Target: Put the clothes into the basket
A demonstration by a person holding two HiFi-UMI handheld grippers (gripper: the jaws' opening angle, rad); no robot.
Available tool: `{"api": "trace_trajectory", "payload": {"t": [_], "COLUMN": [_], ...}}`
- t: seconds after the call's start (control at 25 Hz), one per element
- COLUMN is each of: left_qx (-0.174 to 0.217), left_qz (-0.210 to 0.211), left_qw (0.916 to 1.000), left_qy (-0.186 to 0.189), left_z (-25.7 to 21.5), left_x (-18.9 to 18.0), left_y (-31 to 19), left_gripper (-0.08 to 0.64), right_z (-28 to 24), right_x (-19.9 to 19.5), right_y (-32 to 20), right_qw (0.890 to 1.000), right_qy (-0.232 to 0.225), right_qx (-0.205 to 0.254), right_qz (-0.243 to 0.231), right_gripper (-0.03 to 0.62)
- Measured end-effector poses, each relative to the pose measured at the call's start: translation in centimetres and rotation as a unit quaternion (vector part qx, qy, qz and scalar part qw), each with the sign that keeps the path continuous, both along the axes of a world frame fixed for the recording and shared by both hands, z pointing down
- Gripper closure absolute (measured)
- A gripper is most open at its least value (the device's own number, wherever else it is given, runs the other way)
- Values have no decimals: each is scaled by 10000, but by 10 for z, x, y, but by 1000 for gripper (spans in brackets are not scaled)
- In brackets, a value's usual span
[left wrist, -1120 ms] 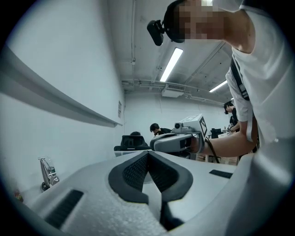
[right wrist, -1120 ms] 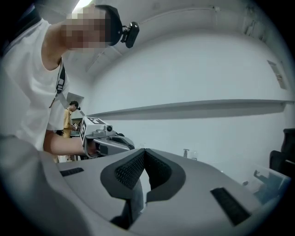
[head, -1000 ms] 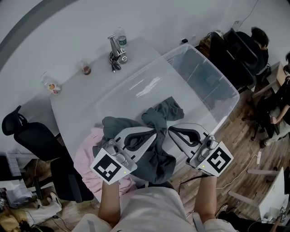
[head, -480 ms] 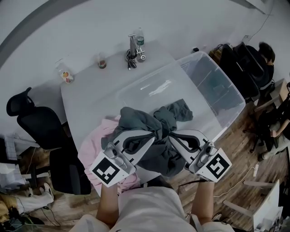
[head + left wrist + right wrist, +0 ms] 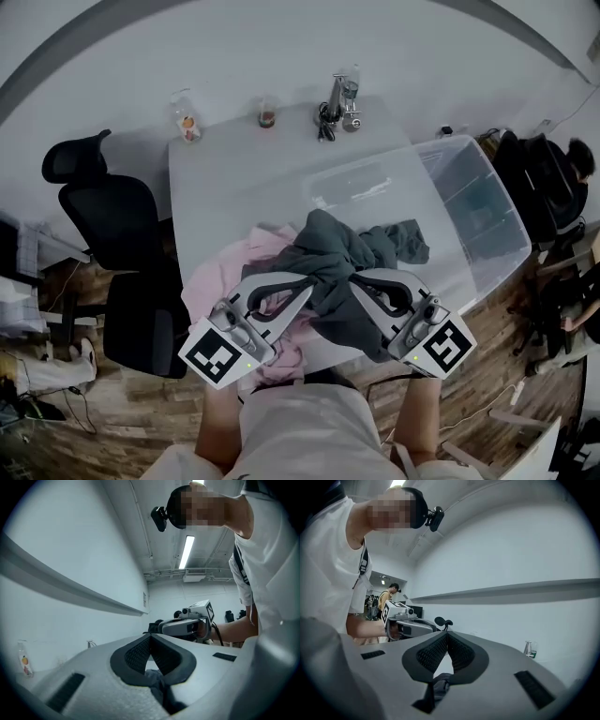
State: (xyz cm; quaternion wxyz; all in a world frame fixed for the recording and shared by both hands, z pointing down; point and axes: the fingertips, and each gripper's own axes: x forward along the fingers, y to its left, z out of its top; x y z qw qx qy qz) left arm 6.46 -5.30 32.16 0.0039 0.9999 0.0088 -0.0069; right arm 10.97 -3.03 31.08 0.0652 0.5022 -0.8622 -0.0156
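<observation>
Nearest the camera, the person's forearms reach forward with a gripper in each hand. The left gripper (image 5: 309,282) has its jaws pressed together on a fold of the grey garment (image 5: 334,255); its own view shows the pads meeting at the tips (image 5: 150,636) with dark cloth pinched just below them. The right gripper (image 5: 356,278) is likewise clamped on the same garment, its pads closed (image 5: 446,633) over a tuck of grey cloth.

The garment hangs bunched between the two grippers, lifted over the near edge of the white bench (image 5: 225,178). Under it and to its left a pink garment (image 5: 220,281) lies spread on the bench. One grey fold stretches right, across the near wall of the clear basket (image 5: 487,202); whether it touches is unclear.

Along the bench's far edge stand a plastic bottle (image 5: 186,116) and a small jar (image 5: 267,117). A black office chair (image 5: 103,202) sits left of the bench.
</observation>
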Motion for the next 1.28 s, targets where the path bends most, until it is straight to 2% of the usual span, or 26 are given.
{"api": "trace_trajectory", "payload": {"t": [0.16,0.68,1.08,1.28], "left_qx": [2,99,67,41], "left_qz": [-300,-1063,-1710,-1995], "left_qw": [9995,9940,9843,9783], "left_qy": [-44,-248,-429,-551], "left_z": [5,17,31,45], "left_x": [-29,-103,-149,-172], "left_y": [-11,-29,-42,-44], "left_gripper": [555,555,555,555], "right_z": [7,25,50,71], "right_x": [-27,-104,-166,-194], "right_y": [-13,-40,-59,-61], "right_qw": [9992,9917,9707,9550], "right_qy": [252,762,1544,1925], "right_qx": [-218,-410,-446,-643], "right_qz": [-224,-956,-1785,-2163], "right_gripper": [584,584,580,518]}}
